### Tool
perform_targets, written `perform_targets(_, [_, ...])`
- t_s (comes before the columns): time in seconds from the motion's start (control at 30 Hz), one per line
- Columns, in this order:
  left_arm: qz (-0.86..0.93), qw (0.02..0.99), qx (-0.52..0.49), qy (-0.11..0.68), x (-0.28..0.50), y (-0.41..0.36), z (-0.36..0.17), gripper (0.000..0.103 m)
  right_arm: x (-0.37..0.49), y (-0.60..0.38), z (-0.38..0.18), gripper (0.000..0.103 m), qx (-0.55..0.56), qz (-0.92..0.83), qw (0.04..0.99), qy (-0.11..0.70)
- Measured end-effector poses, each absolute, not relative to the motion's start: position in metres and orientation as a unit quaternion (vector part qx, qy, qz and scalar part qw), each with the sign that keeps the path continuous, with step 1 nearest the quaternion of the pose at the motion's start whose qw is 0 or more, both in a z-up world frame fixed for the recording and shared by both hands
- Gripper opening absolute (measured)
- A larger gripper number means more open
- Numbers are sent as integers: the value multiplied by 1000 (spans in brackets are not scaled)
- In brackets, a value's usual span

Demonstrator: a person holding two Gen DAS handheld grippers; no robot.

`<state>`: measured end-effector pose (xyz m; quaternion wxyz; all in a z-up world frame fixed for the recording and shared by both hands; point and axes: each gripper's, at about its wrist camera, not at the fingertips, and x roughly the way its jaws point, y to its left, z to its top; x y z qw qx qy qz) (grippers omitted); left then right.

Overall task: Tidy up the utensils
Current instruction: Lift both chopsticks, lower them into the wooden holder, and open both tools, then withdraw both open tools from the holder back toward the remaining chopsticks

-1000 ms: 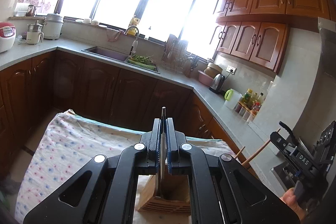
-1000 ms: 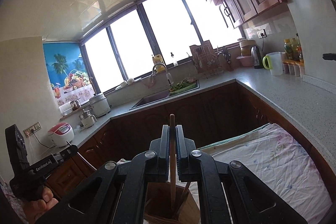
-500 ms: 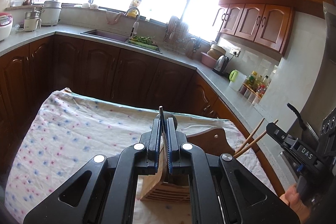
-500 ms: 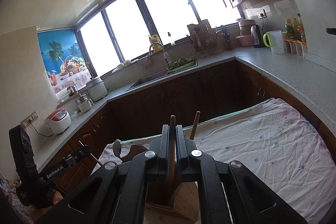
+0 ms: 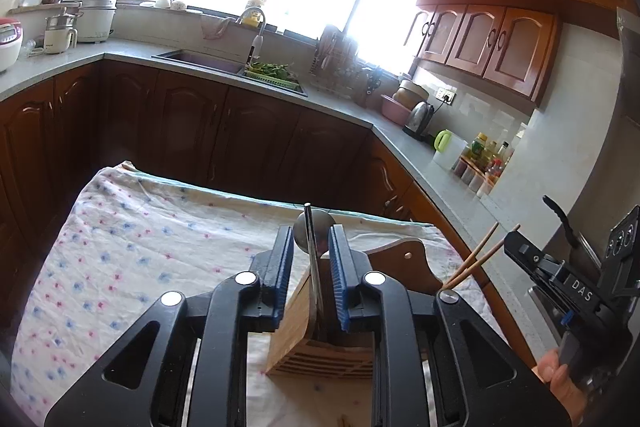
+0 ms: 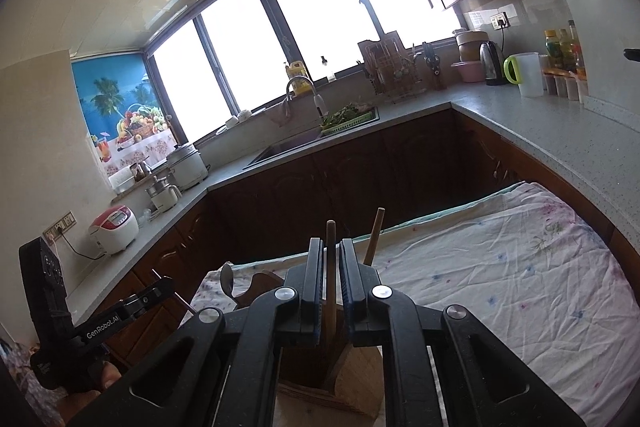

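A wooden utensil holder (image 5: 320,351) stands on a flowered cloth (image 5: 132,247), right under both grippers. My left gripper (image 5: 310,239) is open. A thin metal spoon (image 5: 310,239) stands upright in the holder between its blue pads, touching neither. My right gripper (image 6: 331,247) has its jaws slightly apart around a wooden chopstick (image 6: 330,267) that stands in the holder (image 6: 320,371). A second chopstick (image 6: 374,237) leans beside it. In the left wrist view both chopsticks (image 5: 476,259) show by the right gripper's body (image 5: 560,279).
The cloth-covered table (image 6: 500,267) spreads right of the holder. Dark wooden cabinets and a grey counter (image 5: 280,91) with a sink, kettle, jug and bottles ring the table. The left gripper's body (image 6: 80,323) shows at the lower left of the right wrist view.
My left gripper opened and let go of the spoon, which now stands in the holder. My right jaws parted slightly around the chopstick. Both grippers dipped toward the holder.
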<state>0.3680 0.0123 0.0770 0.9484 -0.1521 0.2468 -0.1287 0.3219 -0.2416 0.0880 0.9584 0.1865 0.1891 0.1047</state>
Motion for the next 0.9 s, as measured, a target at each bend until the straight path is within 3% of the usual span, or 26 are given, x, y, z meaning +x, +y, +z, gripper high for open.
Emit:
perform_targets(0.07, [-126, 949, -153, 246, 365, 14, 77, 35, 318, -244, 89, 35, 195, 108, 958, 183])
perform_targets(0.1, [-124, 949, -154, 247, 364, 15, 77, 39, 317, -246, 90, 49, 198, 109, 957, 180])
perform_targets(0.13, [-122, 949, -155, 248, 363, 16, 77, 43, 314, -247, 91, 57, 200, 109, 958, 177])
perform_targets(0.27, [-113, 948, -159, 252, 352, 21, 77, 58, 304, -253, 94, 67, 213, 113, 955, 170])
perform_targets(0.33, [-104, 948, -158, 255, 343, 24, 76, 73, 296, -255, 95, 84, 216, 116, 955, 166])
perform_targets(0.4, [-95, 948, -155, 260, 334, 26, 74, 81, 287, -257, 94, 93, 217, 120, 955, 164])
perform_targets(0.53, [-96, 943, -151, 282, 314, 29, 68, 85, 266, -260, 89, 99, 216, 124, 953, 173])
perform_targets(0.9, [-108, 933, -111, 325, 244, 16, 41, 87, 196, -263, 56, 102, 188, 116, 947, 232])
